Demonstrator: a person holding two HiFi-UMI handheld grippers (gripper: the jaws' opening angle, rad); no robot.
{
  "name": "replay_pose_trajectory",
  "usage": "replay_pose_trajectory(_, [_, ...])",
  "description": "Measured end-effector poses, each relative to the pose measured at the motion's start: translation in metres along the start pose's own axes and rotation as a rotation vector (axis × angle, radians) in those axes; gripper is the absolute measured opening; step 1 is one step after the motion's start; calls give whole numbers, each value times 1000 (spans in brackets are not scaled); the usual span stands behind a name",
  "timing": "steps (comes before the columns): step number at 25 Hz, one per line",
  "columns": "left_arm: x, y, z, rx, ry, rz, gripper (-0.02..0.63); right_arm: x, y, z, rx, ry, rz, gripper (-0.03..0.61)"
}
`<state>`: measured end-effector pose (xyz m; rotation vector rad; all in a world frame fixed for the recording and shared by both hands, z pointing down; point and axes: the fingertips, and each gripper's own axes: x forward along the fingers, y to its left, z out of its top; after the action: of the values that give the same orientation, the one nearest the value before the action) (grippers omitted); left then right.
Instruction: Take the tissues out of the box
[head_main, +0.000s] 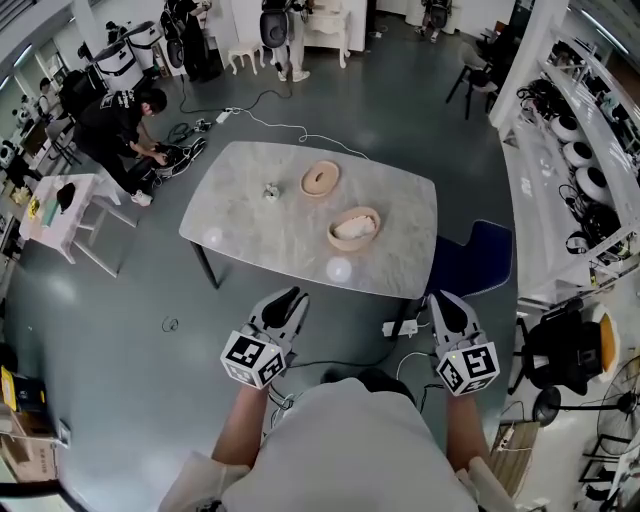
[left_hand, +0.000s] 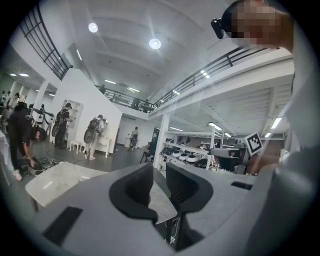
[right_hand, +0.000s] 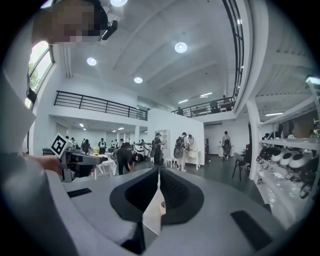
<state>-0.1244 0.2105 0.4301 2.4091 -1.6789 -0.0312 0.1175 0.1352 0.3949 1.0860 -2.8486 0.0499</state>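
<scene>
An oval wooden box with white tissues in it sits on the marble table, toward the right side. Its round lid lies just behind it, and a small object rests to the lid's left. Both grippers hover over the floor, short of the table's near edge and well away from the box. My left gripper is open, with a narrow gap between its jaws and nothing in it. The tips of my right gripper meet, and it holds nothing.
A blue chair stands at the table's right corner. A power strip and cables lie on the floor under the near edge. White shelving with gear runs along the right. A person crouches at the far left beside a small table.
</scene>
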Motion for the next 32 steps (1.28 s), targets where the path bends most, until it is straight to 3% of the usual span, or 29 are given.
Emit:
replay_pose_trajectory(15, [51, 44, -15, -30, 59, 33, 84, 69, -37, -29, 45, 59, 23, 37])
replay_pose_trajectory(32, [209, 108, -11, -49, 148, 116, 81, 221, -157, -62, 90, 164, 150, 37])
